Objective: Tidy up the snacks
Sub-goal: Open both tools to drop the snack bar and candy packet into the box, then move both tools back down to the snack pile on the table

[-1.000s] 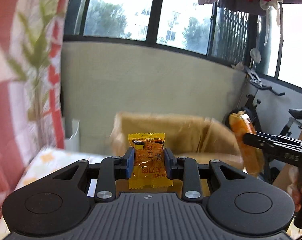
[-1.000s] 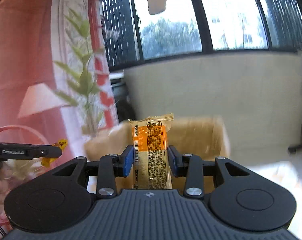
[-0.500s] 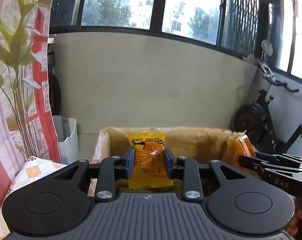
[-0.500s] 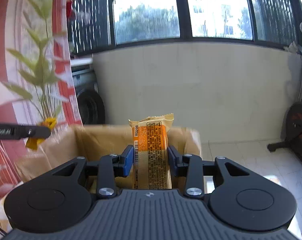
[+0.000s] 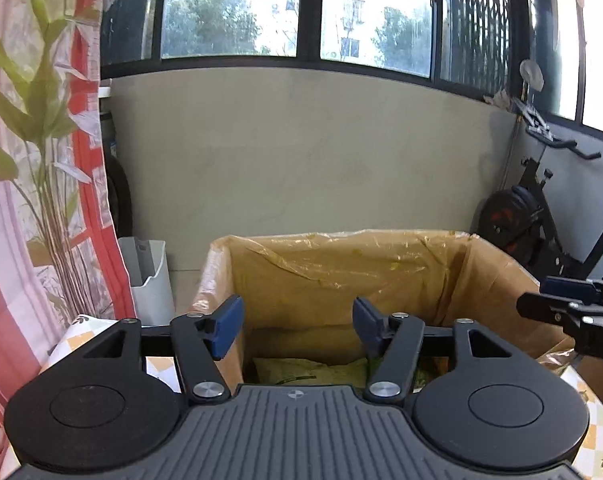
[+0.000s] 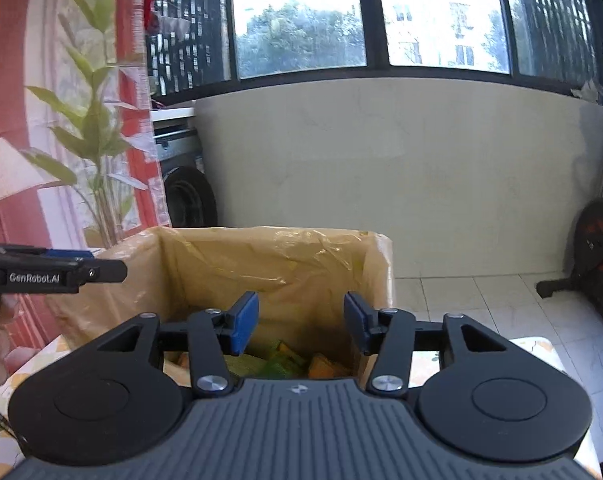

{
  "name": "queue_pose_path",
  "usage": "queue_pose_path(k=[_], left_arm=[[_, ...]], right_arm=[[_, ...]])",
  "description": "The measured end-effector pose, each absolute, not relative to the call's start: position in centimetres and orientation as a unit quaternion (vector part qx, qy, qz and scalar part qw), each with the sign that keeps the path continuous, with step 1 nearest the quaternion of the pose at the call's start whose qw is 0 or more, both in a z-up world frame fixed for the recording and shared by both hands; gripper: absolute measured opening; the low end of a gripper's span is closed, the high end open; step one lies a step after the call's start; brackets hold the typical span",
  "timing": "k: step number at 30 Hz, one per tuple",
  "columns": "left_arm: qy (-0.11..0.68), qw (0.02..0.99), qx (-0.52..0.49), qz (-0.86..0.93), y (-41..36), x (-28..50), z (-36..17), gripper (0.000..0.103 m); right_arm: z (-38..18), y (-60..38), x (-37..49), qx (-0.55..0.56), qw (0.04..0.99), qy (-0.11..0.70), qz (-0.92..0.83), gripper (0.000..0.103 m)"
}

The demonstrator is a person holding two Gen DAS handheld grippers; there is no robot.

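Behind lined cardboard box: beige wall, windows.

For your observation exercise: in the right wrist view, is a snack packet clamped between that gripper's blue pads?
No. The right gripper stands open with nothing between its pads, above the lined cardboard box.

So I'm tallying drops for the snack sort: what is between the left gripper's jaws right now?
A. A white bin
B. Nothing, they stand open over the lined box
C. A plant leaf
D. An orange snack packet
B: the left gripper has just been opening, its jaws stand apart with nothing between them, and only the inside of the plastic-lined cardboard box shows through the gap.
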State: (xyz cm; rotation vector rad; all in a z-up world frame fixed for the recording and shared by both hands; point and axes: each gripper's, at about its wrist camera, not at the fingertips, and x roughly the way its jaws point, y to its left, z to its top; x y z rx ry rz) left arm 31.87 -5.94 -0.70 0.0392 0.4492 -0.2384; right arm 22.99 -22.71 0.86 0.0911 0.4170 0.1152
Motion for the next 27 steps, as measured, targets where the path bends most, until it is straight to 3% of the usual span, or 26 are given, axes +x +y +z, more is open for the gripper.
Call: queue_pose_path(k=[15, 27], left_arm=[[0.207, 0.972, 0.006, -0.114, -0.4, 23.6, 0.3, 0.067], [0.210, 0.973, -0.007, -0.096, 2.3, 18.2, -3.8, 0.066]], right_arm=[[1.3, -20.6, 16.6, 0.038, 0.972, 0.201, 0.113, 0.051], [-1.9, -22.6, 12.6, 0.051, 0.970, 0.216, 0.103, 0.051]])
